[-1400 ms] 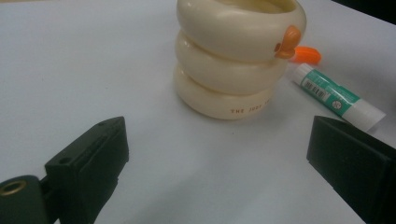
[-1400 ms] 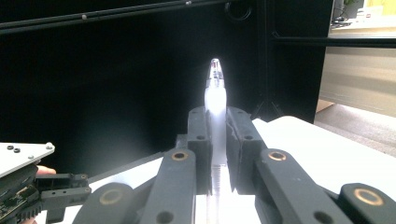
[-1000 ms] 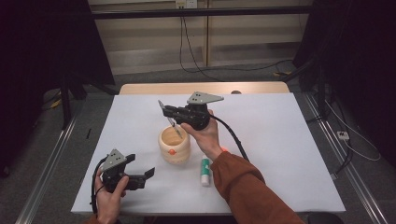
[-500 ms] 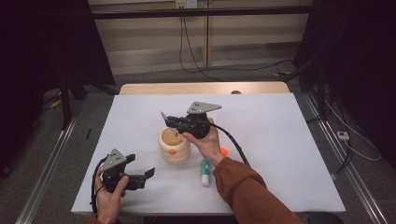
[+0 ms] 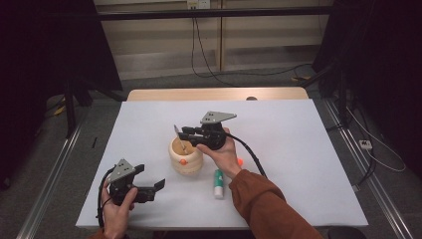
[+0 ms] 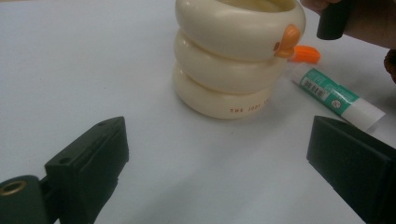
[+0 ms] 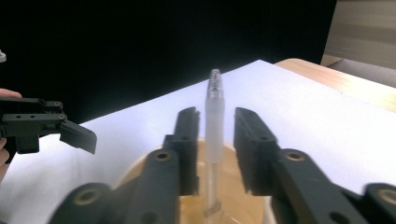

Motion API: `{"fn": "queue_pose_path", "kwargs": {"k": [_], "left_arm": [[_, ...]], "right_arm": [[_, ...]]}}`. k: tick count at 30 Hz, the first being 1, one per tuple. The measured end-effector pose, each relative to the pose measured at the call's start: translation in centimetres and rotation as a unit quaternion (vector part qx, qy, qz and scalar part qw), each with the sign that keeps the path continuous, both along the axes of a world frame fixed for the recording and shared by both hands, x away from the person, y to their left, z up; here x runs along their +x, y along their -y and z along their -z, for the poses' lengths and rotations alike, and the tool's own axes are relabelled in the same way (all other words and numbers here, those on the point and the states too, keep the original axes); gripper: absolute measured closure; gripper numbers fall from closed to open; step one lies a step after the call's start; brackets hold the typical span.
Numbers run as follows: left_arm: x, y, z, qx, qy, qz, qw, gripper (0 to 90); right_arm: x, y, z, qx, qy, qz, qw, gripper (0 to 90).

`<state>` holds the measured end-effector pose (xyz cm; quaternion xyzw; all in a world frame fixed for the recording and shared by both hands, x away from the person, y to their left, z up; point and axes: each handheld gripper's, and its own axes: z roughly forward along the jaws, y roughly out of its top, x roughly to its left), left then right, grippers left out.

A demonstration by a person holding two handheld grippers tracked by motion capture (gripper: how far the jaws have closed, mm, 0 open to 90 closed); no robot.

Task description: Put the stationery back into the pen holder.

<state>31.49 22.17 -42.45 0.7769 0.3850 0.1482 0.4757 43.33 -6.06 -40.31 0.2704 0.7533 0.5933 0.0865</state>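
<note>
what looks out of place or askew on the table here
Nothing is spilled or damaged. The glue stick lies on its side on the white table beside the cream holder, and the clear pen stands in the holder between the right gripper's just-opened jaws.

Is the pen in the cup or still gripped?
In the cup. The pen stands with its lower end inside; the right gripper has just been opening, with gaps showing either side of the pen.

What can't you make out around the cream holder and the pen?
- Pen lower end: right gripper view, hidden inside the cream holder.
- Holder's printed text: left gripper view, curves out of sight.
- Orange piece: left gripper view, partly behind the holder.
- Glue stick: label too small.
</note>
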Motion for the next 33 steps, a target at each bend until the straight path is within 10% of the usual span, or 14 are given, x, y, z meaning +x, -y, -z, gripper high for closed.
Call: {"fn": "queue_pose_path", "kwargs": {"k": [14,33], "left_arm": [[0.0,0.0,0.0,0.001,-0.001,-0.001,1.0,5.5],[0.0,0.0,0.0,0.002,0.0,-0.001,1.0,5.5]], "right_arm": [[-0.4,2.0,-1.4,-0.034,-0.008,0.002,0.9994,29.1],[-1.6,7.3,-1.8,-0.057,-0.036,0.049,0.9965,13.7]]}}
